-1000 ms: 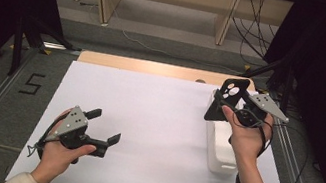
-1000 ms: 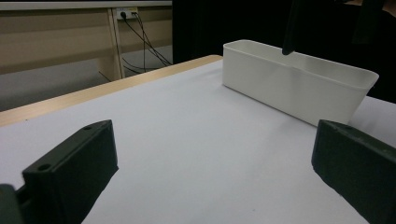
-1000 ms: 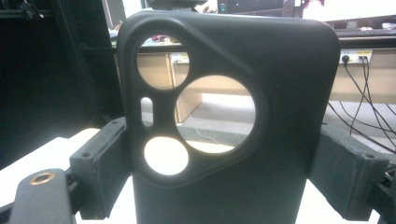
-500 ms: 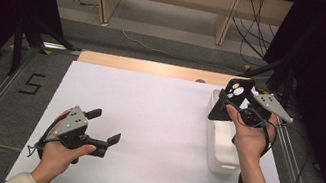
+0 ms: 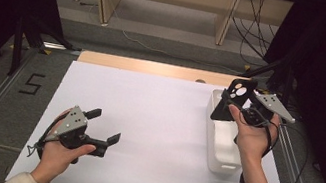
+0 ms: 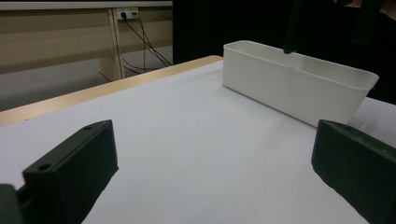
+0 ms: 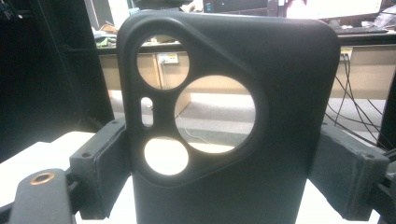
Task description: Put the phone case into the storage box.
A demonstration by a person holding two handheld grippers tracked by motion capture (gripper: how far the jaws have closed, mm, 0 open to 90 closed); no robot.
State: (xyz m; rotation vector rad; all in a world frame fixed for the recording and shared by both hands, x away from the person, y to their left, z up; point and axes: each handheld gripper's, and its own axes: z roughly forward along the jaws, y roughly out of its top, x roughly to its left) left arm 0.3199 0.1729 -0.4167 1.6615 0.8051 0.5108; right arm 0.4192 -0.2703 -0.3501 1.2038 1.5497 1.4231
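judged about midway: black phone case [image 5: 232, 100] already gripped and lifted above the far end of the white bin [image 5: 222, 147] at the table's right side, with carrying off and setting down apparently left to do. held upright in the right gripper [image 5: 239, 107], jaws closed on its two side edges, long axis near vertical, camera cutouts at the top, end with the cutouts pointing up. resting low over the white table [image 5: 156, 120] at the near left, left gripper [image 5: 102, 129] with jaws wide apart, holding nothing.
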